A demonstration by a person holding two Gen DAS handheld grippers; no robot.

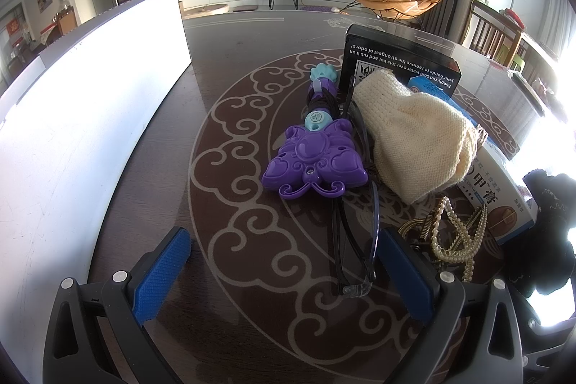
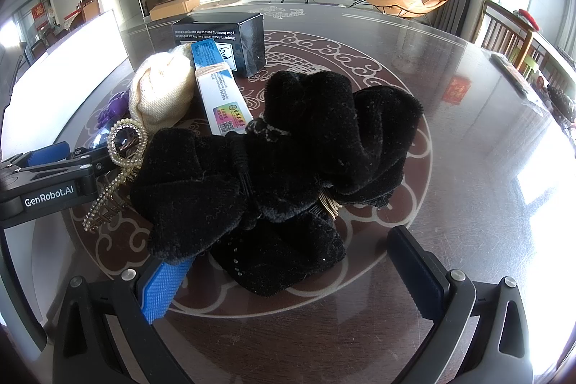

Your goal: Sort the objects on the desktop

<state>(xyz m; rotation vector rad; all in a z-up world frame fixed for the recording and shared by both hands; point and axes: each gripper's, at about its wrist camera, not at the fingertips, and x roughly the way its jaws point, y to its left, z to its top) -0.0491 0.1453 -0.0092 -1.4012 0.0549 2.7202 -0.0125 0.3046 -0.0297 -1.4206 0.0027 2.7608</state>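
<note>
A heap of objects lies on the patterned table. In the left wrist view I see a purple toy wand (image 1: pixel 315 157), dark-framed glasses (image 1: pixel 354 240), a cream knit piece (image 1: pixel 414 135), a pearl hair clip (image 1: pixel 453 233), a black box (image 1: pixel 392 60) and a blue-white carton (image 1: pixel 504 197). My left gripper (image 1: pixel 284 261) is open, low over the table, with the glasses' lens between its fingers. In the right wrist view a black velvet bow (image 2: pixel 273 168) fills the centre. My right gripper (image 2: pixel 288 261) is open around the bow's near lobe. The left gripper (image 2: pixel 46 175) shows at the left edge.
A large white bin (image 1: pixel 72 132) stands along the left side of the table. The black box (image 2: pixel 230 38), carton (image 2: pixel 223 96), knit piece (image 2: pixel 162 92) and pearl clip (image 2: pixel 122 153) lie behind the bow. Chairs (image 2: pixel 511 27) stand at the table's far right.
</note>
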